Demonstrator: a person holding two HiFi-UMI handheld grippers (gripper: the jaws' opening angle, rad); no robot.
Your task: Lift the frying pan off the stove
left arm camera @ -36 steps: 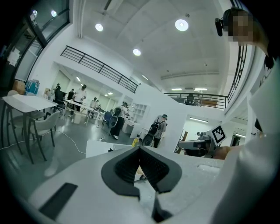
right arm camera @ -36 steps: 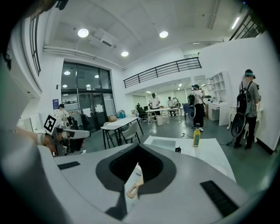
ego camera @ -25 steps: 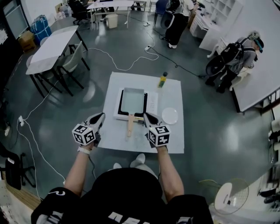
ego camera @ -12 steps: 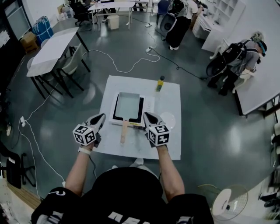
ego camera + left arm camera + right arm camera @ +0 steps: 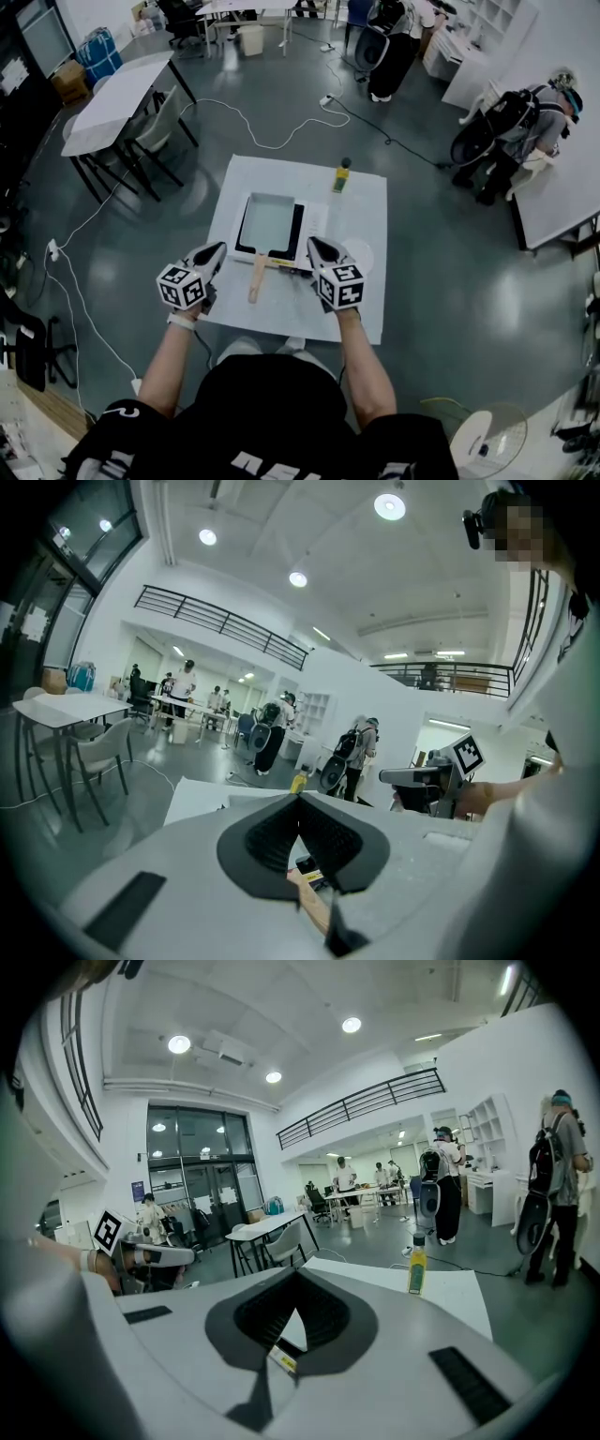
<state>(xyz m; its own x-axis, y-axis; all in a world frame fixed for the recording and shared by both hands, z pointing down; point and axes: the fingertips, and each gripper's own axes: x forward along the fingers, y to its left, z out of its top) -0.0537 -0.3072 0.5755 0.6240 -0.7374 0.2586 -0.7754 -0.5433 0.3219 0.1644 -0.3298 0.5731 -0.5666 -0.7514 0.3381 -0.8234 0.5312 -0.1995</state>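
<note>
A rectangular grey frying pan (image 5: 267, 221) sits on a black portable stove (image 5: 298, 236) on the low white table (image 5: 366, 211). Its wooden handle (image 5: 256, 278) points toward me. My left gripper (image 5: 218, 247) hangs shut and empty just left of the handle. My right gripper (image 5: 311, 243) hangs shut and empty to the handle's right, over the stove's near corner. The left gripper view shows the closed jaws (image 5: 300, 799) with the handle (image 5: 311, 897) below them. In the right gripper view, the closed jaws (image 5: 296, 1274) stand over the stove's edge (image 5: 281, 1361).
A yellow oil bottle (image 5: 342, 175) stands at the table's far edge, and a white plate (image 5: 362, 253) lies right of the stove. Cables (image 5: 253, 127) run across the floor. Tables with chairs (image 5: 122, 98) stand at the left, and people (image 5: 511, 122) at the right.
Both grippers have come forward together over the table's near edge. In the head view the pan and its handle now sit further left. The jaws stayed shut.
</note>
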